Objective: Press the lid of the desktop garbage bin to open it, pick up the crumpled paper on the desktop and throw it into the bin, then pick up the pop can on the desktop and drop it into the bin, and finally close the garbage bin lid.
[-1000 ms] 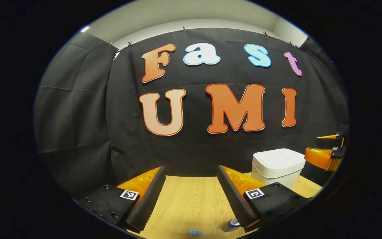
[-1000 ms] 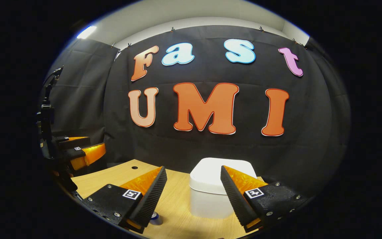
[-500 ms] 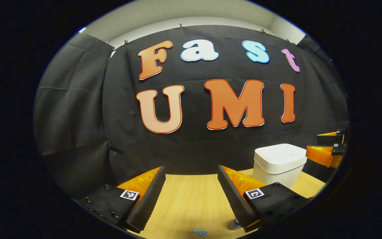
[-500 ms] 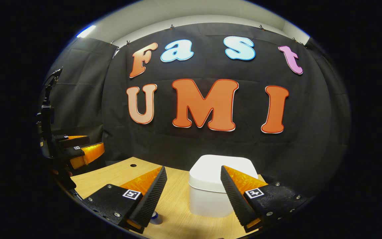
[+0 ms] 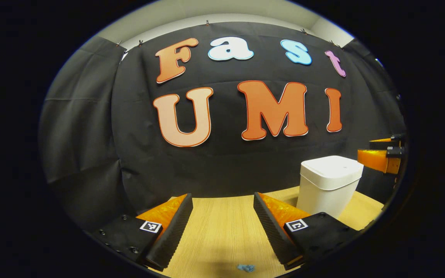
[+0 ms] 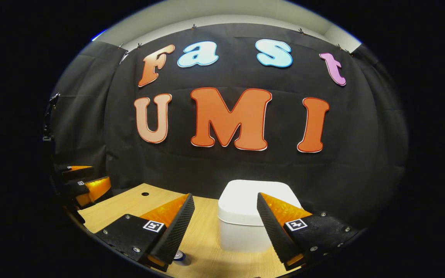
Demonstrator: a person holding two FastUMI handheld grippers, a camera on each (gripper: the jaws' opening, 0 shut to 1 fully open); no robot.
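A light wooden desktop carries a white plastic garbage bin, lid down, near its back edge. Both the left gripper and right gripper hover wide apart, empty. Blue crumpled paper and a pop can lie toward the front edge.

Both tongs agape, empty

Wooden desktop, small hole

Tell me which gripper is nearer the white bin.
The right gripper: the bin stands just ahead between its open fingers. The left gripper faces bare table, with the bin off to one side.
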